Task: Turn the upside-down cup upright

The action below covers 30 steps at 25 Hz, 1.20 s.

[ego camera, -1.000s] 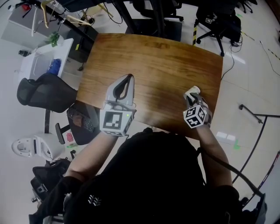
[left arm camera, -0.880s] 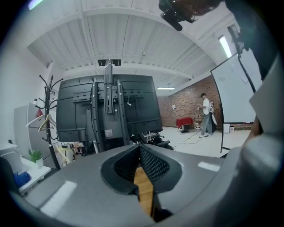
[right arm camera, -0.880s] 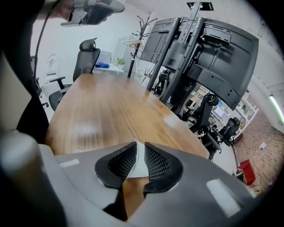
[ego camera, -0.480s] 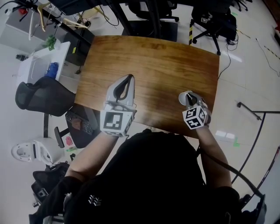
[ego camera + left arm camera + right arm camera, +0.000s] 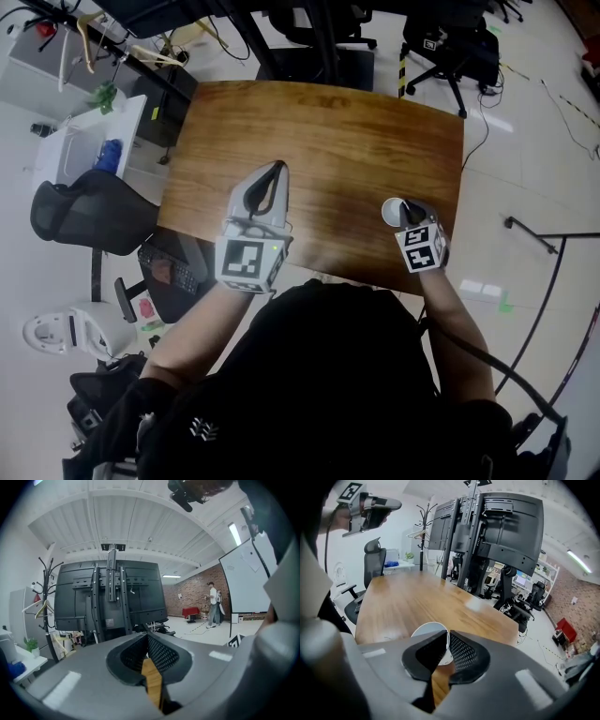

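Cup [image 5: 393,212] wall is pinched by the closing right claw [image 5: 407,210]; left claw [image 5: 277,168] pressed together.

Wood desk [image 5: 319,131]. Black office chair [image 5: 80,211] on its left, nr white side table [image 5: 75,141] w/ blue item [image 5: 111,150] + small plant [image 5: 108,94]. Coat rack [image 5: 44,606], black screens on stand [image 5: 112,592]. Person [image 5: 214,604] far off by whiteboard [image 5: 246,581].
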Available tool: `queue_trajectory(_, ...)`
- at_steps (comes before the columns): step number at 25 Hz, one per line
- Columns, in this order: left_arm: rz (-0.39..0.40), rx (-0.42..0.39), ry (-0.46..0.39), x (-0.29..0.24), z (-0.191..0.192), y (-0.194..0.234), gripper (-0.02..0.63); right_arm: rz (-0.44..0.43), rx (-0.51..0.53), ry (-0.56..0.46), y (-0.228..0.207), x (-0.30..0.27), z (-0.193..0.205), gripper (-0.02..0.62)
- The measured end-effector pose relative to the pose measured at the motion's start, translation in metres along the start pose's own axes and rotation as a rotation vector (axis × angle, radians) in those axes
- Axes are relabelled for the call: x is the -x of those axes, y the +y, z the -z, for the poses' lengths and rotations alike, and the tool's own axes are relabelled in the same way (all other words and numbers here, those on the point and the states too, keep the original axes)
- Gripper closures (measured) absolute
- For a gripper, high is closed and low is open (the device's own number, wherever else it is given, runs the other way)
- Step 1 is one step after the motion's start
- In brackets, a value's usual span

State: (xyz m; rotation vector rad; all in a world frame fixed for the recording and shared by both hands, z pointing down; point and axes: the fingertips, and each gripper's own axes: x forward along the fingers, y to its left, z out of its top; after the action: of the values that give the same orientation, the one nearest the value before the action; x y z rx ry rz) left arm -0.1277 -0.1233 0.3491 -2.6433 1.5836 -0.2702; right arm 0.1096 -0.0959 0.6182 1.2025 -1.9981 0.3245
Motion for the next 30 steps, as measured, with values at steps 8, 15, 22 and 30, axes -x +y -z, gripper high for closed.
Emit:
queue_trajectory(8,0.008,0.004,0.005,0.001,0.005,0.000,0.606,-0.010,-0.082,-0.016,-0.006,-0.001,0.003,0.523)
queue_trajectory(15,0.015,0.003,-0.007,-0.002,-0.003,-0.001,0.606,0.011,-0.121,-0.030,-0.017,0.004,0.004,0.523)
queue_trajectory(22,0.020,0.000,-0.004,-0.004,-0.001,-0.003,0.606,0.030,-0.159,-0.021,-0.027,0.005,0.016,0.522)
queue_trajectory(30,0.035,0.002,-0.005,-0.008,0.000,-0.009,0.606,0.057,-0.181,-0.025,-0.035,0.013,0.027,0.522)
